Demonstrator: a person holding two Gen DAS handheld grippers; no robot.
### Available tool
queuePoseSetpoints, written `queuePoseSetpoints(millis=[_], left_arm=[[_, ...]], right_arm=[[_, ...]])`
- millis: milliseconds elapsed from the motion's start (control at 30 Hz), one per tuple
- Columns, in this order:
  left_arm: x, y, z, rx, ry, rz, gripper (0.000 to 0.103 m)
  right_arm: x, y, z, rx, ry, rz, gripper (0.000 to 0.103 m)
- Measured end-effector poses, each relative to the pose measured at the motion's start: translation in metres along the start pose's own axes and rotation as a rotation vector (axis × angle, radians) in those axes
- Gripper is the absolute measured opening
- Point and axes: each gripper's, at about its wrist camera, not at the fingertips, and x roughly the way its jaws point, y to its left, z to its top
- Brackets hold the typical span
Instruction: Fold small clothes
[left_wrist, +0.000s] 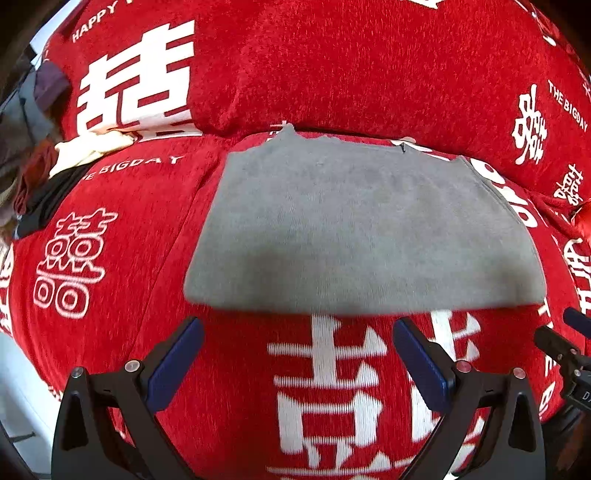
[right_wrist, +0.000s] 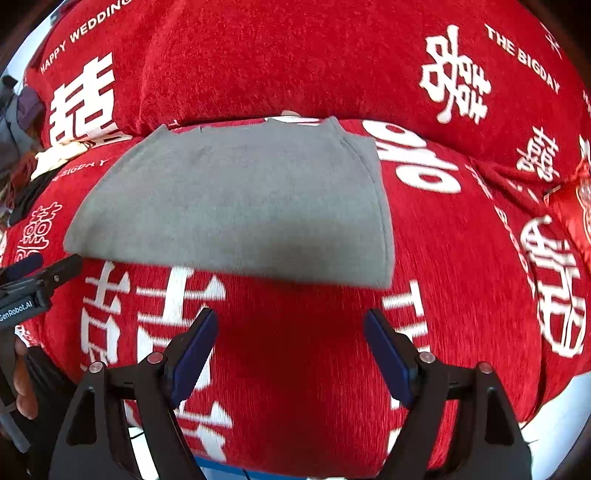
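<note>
1. You have one grey garment (left_wrist: 354, 229) in front of you, folded into a flat, roughly rectangular pad with a neat folded edge toward you.
2. It lies on a red cover (left_wrist: 236, 387) printed with white characters and English words. This looks like a cushioned seat rather than a desk, and the garment's far edge sits right at the seam where the seat meets one upright red back cushion (left_wrist: 332, 66).
3. Your left tool (left_wrist: 295, 354) hovers above the red cover just short of the garment's near edge, its two blue-padded fingers spread wide with nothing between them.
4. Your right tool (right_wrist: 291, 345) hangs likewise just short of that same near edge, toward the garment's right corner, both fingers spread apart and holding nothing.
5. Neither tool touches the garment.
6. At the far left edge of the seat one small heap of other clothes (left_wrist: 74, 155) shows; cream, black and dark red pieces can be made out, but you cannot count them exactly.
</note>
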Motion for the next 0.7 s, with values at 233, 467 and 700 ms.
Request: queuePoseSetpoints(millis=[233, 467, 700], left_arm=[[0.043, 0.006, 0.038, -0.001, 0.029, 0.029, 0.102], [0.105, 0.082, 0.061, -0.233, 0.156, -0.146, 0.102], [0.125, 0.078, 0.082, -0.177, 0.128, -0.2, 0.102]], right_arm=[[0.041, 0.01, 0.04, -0.029, 0.035, -0.024, 0.084], [0.071, 0.015, 0.074, -0.025, 0.045, 0.0, 0.084], [0.092, 0.037, 0.09, -0.062, 0.042, 0.004, 0.084]])
